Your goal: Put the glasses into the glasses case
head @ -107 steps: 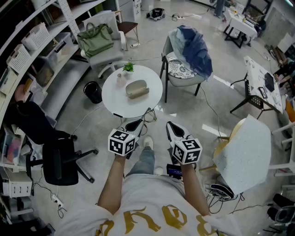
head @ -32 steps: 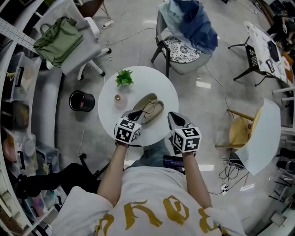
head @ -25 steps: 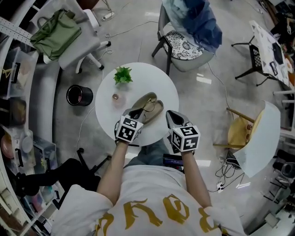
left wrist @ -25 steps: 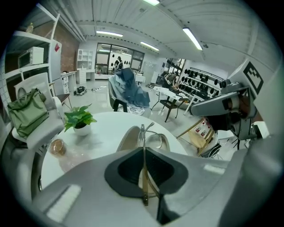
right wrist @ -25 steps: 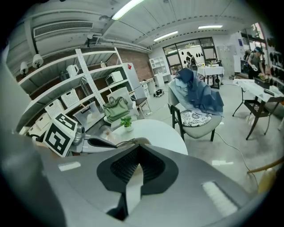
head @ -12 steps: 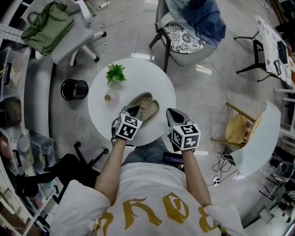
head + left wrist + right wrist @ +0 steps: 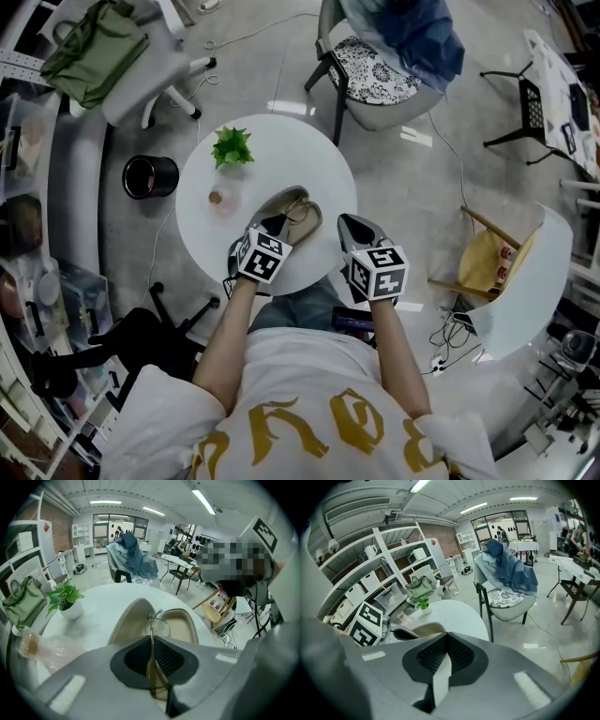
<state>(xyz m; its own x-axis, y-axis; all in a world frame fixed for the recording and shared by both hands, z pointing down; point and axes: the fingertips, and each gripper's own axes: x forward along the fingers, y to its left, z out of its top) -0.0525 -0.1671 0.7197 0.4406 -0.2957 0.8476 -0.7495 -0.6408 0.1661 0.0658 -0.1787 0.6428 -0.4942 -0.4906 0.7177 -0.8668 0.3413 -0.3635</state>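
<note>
Glasses in left gripper over case, plant seemingly aside.

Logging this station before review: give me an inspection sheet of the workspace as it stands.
Surface: round white table, on a grey floor.
Job's things: glasses case lies open on the table; glasses held over it, not yet laid in.
Clutter: potted plant and clear wrapped item on the table's left side.
Grippers: left gripper shut on the glasses; right gripper shut, empty, right of the case.
Cables: floor cable runs right of the table.
Surroundings: draped chair, green bag on an office chair, black bin.
</note>
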